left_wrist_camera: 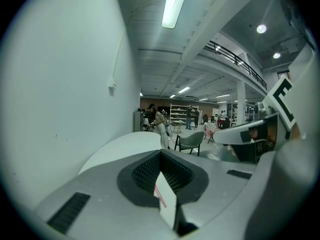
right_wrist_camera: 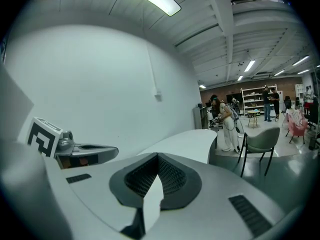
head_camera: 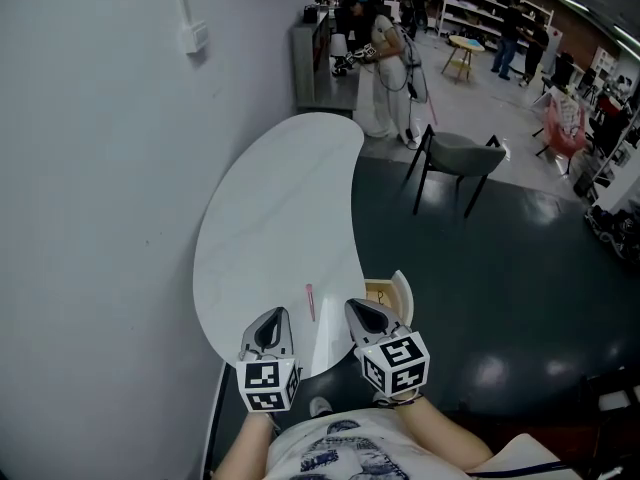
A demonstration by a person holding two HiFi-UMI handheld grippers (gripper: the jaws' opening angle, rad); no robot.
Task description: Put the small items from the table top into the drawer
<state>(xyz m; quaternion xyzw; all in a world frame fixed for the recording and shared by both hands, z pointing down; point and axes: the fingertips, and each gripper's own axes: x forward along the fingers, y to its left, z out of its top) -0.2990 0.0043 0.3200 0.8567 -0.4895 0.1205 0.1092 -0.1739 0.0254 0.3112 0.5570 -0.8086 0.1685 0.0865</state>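
White table [head_camera: 270, 208], one pink stick [head_camera: 309, 302], one open drawer [head_camera: 402, 290]

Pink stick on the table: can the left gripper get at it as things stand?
Probably yes: the pink stick lies on bare table just ahead of the left gripper, nothing between; its shut fingers must open first.
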